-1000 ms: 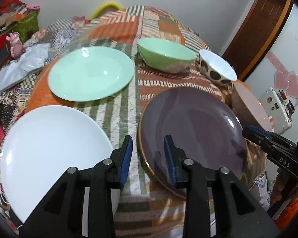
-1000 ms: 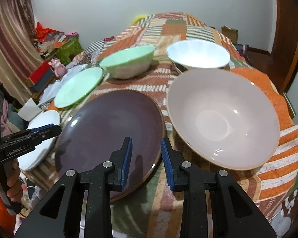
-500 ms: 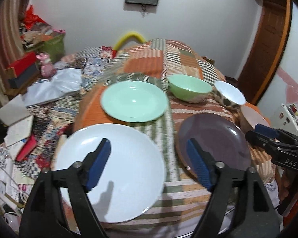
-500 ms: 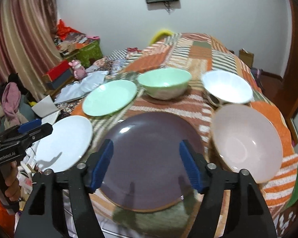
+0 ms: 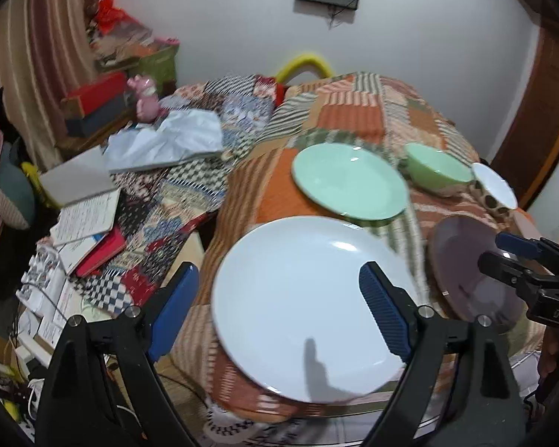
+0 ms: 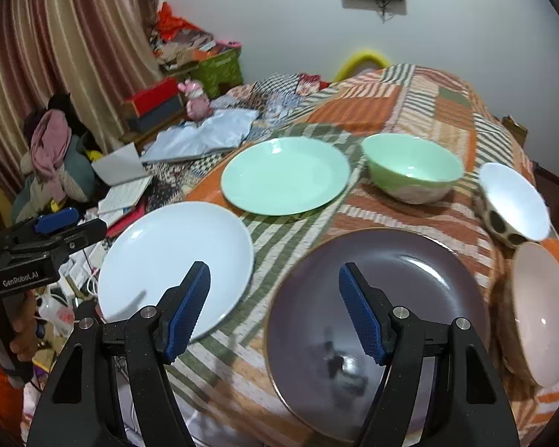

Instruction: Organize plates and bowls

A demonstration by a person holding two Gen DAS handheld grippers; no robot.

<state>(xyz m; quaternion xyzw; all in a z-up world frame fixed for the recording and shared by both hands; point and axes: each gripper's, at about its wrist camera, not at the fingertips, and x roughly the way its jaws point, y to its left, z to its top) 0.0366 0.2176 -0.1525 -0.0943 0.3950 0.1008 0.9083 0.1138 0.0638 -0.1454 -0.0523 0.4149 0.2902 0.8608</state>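
Counting the crockery gives three plates and three bowls, all lying on the worktop under its patchwork cloth. Taking the purple plate as landmark: the white plate lies just to its left, the mint-green plate behind it to the left, the green bowl directly behind it, the white spotted bowl behind it to the right, and the pink bowl just beside its right rim, possibly touching, though the fisheye edge is too warped to be sure. The right wrist view shows all six pieces; the left wrist view shows the white plate large and central, the purple plate partly hidden, and only a sliver of the pink bowl. That view alone takes in the notebooks on the clutter far left of the purple plate. The left claw hovers over the near part of the white plate, spread wide and gripping nothing, one finger past the plate's left rim. The right claw hangs above the purple plate's near-left rim, likewise released and empty, with its left finger over the white plate's edge. Each claw appears in the other's view, held level at the worktop's near edge.
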